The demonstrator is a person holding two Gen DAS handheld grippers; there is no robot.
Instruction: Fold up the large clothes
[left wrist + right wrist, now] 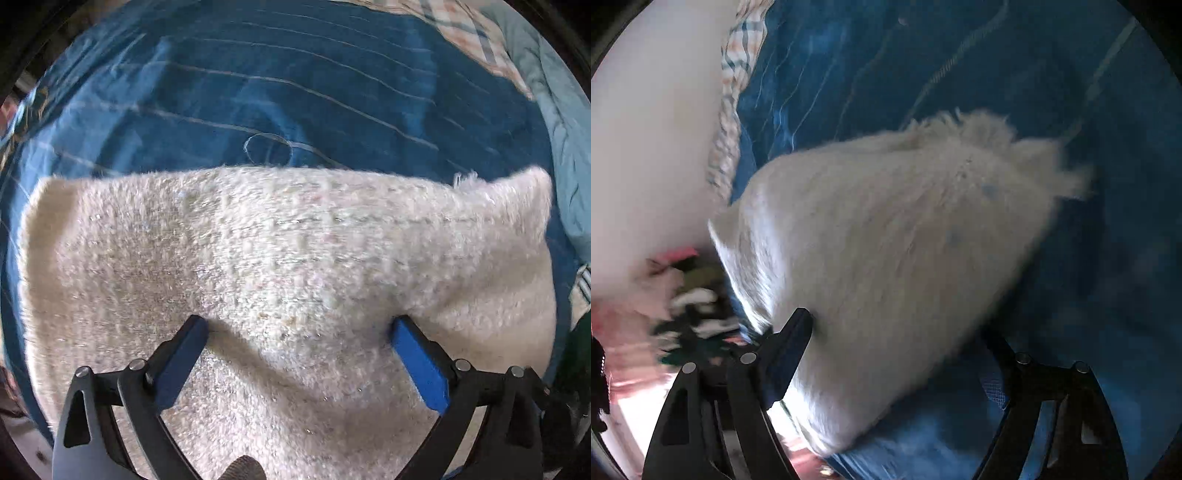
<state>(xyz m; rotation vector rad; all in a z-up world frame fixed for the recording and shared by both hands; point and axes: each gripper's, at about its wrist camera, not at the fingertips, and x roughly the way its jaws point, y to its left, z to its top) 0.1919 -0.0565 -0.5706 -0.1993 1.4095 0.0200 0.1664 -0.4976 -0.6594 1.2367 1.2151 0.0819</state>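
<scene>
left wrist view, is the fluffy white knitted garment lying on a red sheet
No, the fluffy white knitted garment lies on a blue bedsheet with thin pale stripes, between the open fingers of the left gripper.

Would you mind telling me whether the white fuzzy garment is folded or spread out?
Folded, apparently: the garment lies on the blue sheet as a compact block with straight edges and no sleeves showing. How many layers, cannot tell.

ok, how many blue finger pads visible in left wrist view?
2. One pad at lower left and one pad at lower right, both resting on the white fuzzy sweater, tongs wide apart.
</scene>
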